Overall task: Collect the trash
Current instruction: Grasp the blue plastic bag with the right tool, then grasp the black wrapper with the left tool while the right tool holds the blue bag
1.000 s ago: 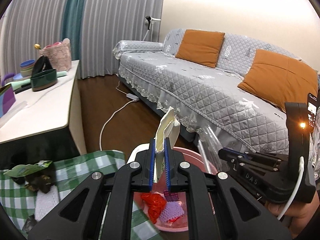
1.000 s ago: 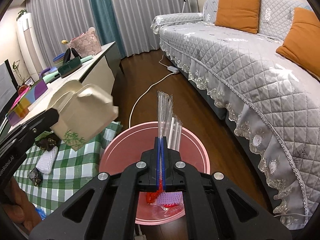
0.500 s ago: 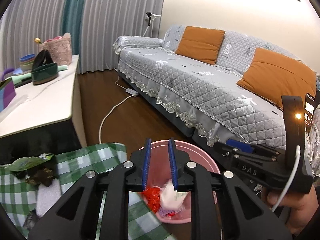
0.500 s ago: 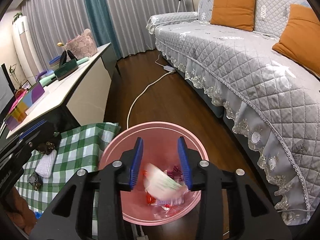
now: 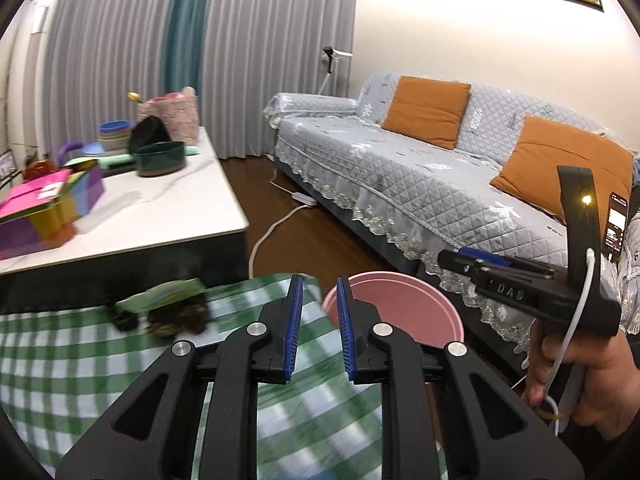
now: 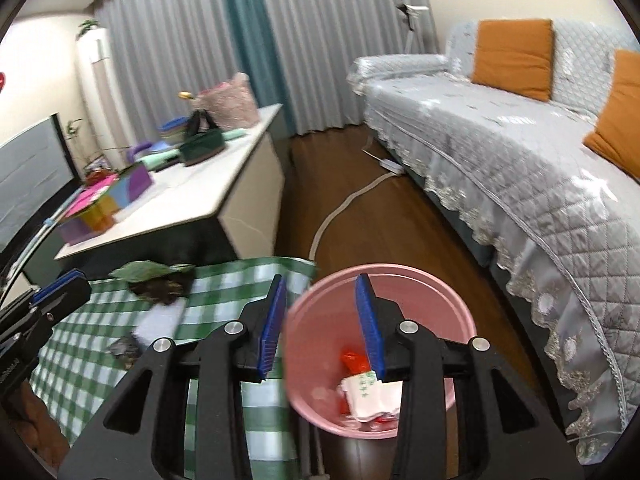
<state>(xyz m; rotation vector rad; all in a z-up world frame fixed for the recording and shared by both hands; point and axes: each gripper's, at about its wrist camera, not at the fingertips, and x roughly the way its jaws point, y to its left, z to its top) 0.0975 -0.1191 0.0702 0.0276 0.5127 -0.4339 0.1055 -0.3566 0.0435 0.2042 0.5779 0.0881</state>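
Note:
My left gripper [image 5: 318,280] stands open with nothing between its blue pads, over the edge of the green checked cloth [image 5: 80,360] beside the pink bin [image 5: 400,308]. A green wrapper and a dark lump [image 5: 172,308] lie on the cloth ahead to the left. My right gripper [image 6: 320,280] is open and holds nothing, above the near-left rim of the pink bin [image 6: 424,308]. Inside the bin lie a red wrapper [image 6: 354,362] and a white carton [image 6: 372,392]. A white pad [image 6: 160,320] and a dark wrapper [image 6: 124,348] rest on the cloth [image 6: 100,340].
A white-topped cabinet [image 5: 160,208] behind the cloth carries coloured boxes [image 5: 48,208], a dark green bowl [image 5: 160,158] and a pink basket [image 5: 170,114]. A grey sofa [image 5: 420,176] with orange cushions fills the right. A white cable [image 6: 344,208] crosses the wood floor.
The left gripper let go of the beige carton and the right gripper let go of the clear straw wrappers; both dropped into the bin. Both grippers opened, rose and swung left toward the cloth.

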